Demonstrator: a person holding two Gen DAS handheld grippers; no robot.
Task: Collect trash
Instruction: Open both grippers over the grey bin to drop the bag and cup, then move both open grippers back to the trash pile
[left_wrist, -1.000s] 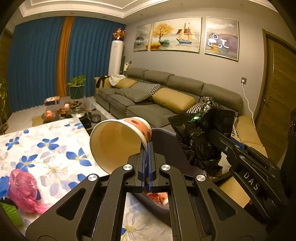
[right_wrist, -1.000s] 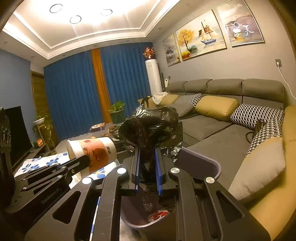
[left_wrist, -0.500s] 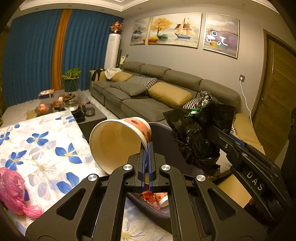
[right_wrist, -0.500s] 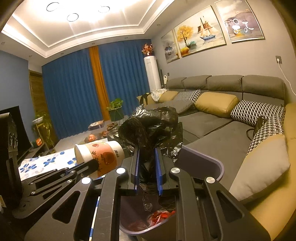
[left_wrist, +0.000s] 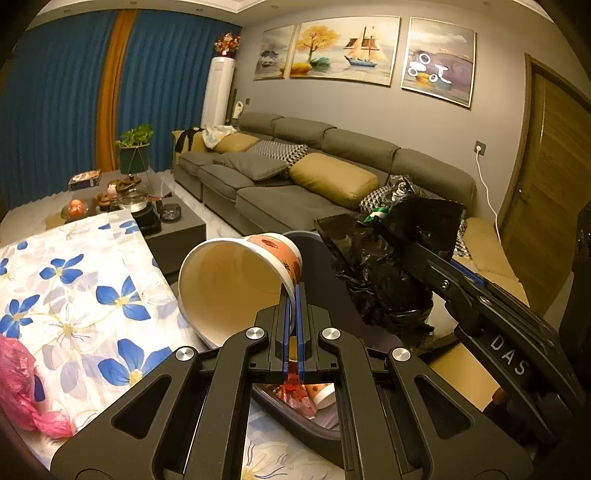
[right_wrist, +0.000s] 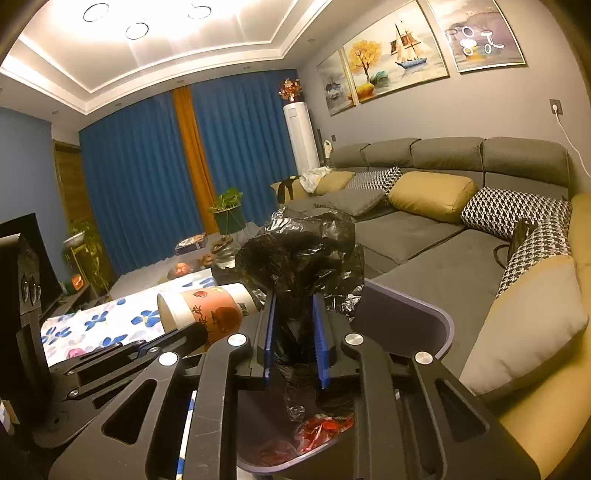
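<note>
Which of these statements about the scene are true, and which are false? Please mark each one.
1. The left gripper pinches the cup by its rim. True.
2. The cup stands upright. False: it is tipped on its side.
3. The right gripper is shut on a black bag. True.
4. The bin holds nothing. False: red trash lies inside.
5. A pink bag lies on the floral cloth. True.

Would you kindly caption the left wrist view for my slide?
Left claw pinches a paper cup by its rim above the bin, right claw holding a black bag.
</note>
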